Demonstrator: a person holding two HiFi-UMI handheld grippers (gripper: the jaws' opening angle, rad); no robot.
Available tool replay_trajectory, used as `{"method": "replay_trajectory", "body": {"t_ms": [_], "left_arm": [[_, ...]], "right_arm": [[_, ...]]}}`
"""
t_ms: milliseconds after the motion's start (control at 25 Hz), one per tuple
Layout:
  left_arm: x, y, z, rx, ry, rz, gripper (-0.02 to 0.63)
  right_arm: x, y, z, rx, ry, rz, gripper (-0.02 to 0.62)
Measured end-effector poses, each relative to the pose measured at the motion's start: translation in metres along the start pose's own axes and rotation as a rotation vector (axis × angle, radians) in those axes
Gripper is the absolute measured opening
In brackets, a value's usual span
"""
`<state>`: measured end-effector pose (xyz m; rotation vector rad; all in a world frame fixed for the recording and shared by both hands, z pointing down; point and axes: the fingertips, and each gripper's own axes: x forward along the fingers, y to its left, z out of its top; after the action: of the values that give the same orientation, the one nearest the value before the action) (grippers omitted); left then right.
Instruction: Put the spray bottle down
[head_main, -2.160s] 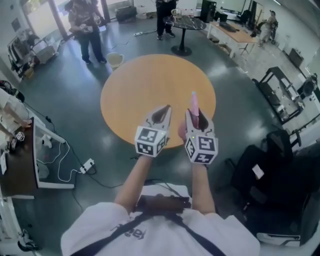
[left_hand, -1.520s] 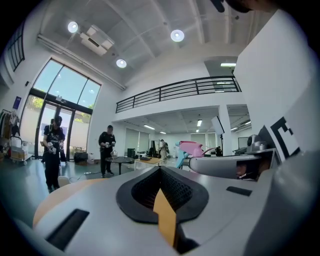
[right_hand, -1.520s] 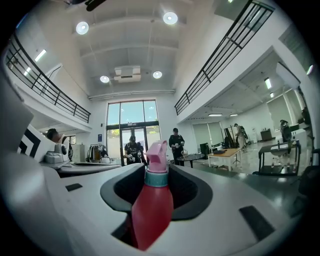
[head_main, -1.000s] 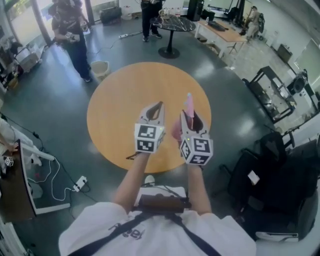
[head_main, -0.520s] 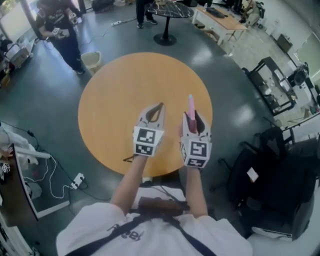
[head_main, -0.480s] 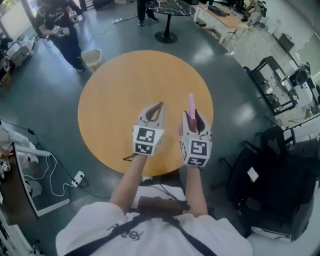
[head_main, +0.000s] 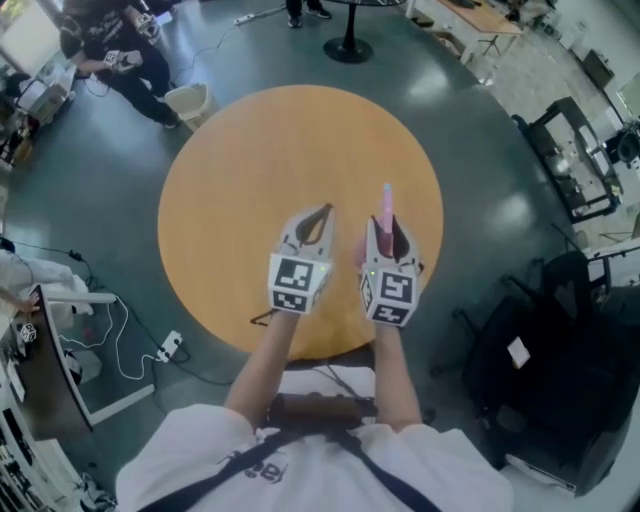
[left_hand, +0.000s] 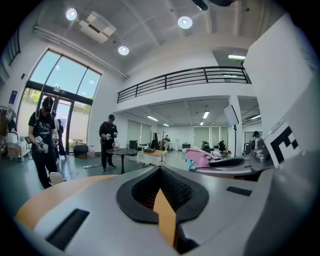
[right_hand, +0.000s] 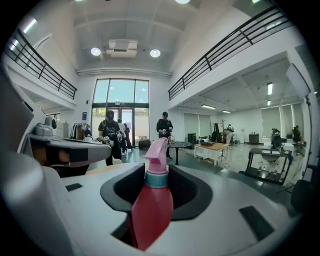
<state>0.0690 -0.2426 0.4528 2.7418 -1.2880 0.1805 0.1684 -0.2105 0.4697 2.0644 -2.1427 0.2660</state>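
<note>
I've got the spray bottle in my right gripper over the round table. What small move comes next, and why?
Probably lower the right gripper gently until the base of the spray bottle meets the round wooden table. The jaws are closed on the bottle, and it hangs over the tabletop rather than visibly resting on it.

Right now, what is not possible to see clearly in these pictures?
- The bottle, its base: the right gripper view loses it behind the gripper's own body, and in the head view the right gripper covers all but the pink nozzle. So its height over the table cannot be told.
- What the people behind hold: too small in every view.
</note>
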Motion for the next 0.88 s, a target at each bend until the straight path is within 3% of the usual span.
{"method": "replay_trajectory", "body": {"t_ms": [880], "left_arm": [[0.049,0.020,-0.062,-0.126,0.153,0.067,0.011]], "right_arm": [[0.097,-0.040,-0.024,0.051,-0.003,-0.013,0.173]]}}
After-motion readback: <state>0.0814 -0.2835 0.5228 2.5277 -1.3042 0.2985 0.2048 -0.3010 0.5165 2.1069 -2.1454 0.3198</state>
